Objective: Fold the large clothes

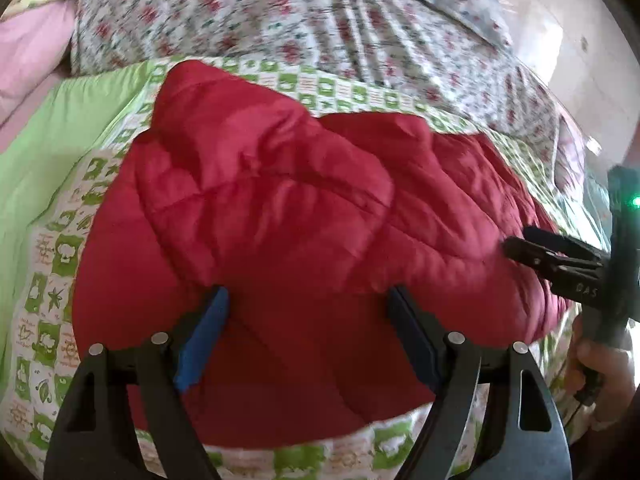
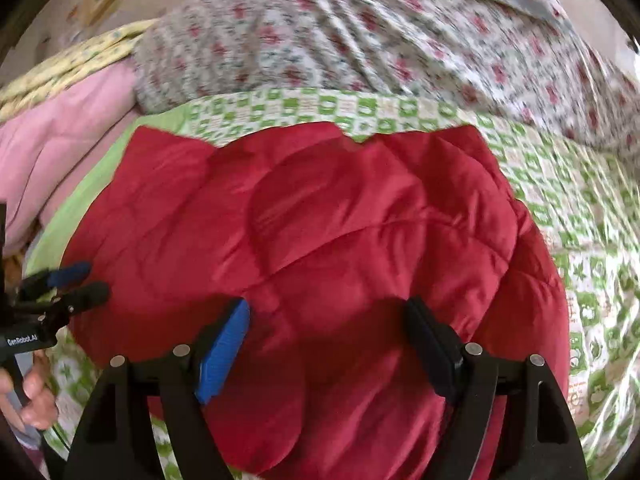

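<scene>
While both grippers are hanging over the bed, the red quilted jacket [image 1: 280, 216] is lying as a puffy, roughly rectangular bundle on the green-and-white patterned sheet [image 1: 52, 280], with a flowered blanket [image 1: 248, 20] heaped behind it and pink bedding [image 1: 28, 52] off to the far left. The left gripper [image 1: 308, 336] is standing with its jaws spread wide above the near edge of the jacket, nothing between the pads, gripping nothing. The right gripper [image 2: 326, 344] is likewise standing released, jaws wide over the near middle of the jacket, fabric below but not pinched. In the left wrist view the right gripper is coming in from the right edge, near the jacket's right side; whether it is touching the cloth is not clear. No sleeves are sticking out in either view, so the jacket is looking already folded in at least once. Judgement: the task is sitting past its midpoint; what is probably remaining is a last fold or a flattening and squaring of the lumpy top.
</scene>
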A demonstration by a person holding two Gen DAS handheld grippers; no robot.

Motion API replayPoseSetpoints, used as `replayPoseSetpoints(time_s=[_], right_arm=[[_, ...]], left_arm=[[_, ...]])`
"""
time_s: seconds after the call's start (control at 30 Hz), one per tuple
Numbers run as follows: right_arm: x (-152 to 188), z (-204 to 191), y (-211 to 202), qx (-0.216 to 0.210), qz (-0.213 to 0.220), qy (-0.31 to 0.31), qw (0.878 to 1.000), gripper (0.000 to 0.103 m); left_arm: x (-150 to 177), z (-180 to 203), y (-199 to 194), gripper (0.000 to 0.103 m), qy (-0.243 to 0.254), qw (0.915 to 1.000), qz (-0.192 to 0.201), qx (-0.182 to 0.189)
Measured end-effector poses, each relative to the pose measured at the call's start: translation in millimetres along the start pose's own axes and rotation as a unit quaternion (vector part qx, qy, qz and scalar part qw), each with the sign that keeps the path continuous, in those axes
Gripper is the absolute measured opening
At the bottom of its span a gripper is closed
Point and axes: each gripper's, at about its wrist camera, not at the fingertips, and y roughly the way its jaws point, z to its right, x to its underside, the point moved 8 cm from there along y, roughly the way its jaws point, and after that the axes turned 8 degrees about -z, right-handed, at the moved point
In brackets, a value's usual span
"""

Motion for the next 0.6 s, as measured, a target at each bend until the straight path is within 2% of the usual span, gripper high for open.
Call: replayPoseSetpoints(time_s=[0.17, 0.37, 0.6], right_arm=[[-22.5, 24.6, 13.3, 0.009, -0.022, 0.044, 0.999, 0.081], [-40.2, 48.6, 43.1, 0.018, -0.044, 0.08, 0.996, 0.081], [-49.1, 67.6, 61.4, 0.026, -0.043, 0.123, 0.991, 0.081]], left_arm=[[-27.1, -17.0, 14.3, 0.081, -0.03, 0.9992, -0.027, 0.008], [-62.0, -29.5, 49.4, 0.082, -0.038, 0.9974, -0.043, -0.044], [-86.8, -45.9, 84.3, 0.082, -0.066, 0.9937, -0.059, -0.069]])
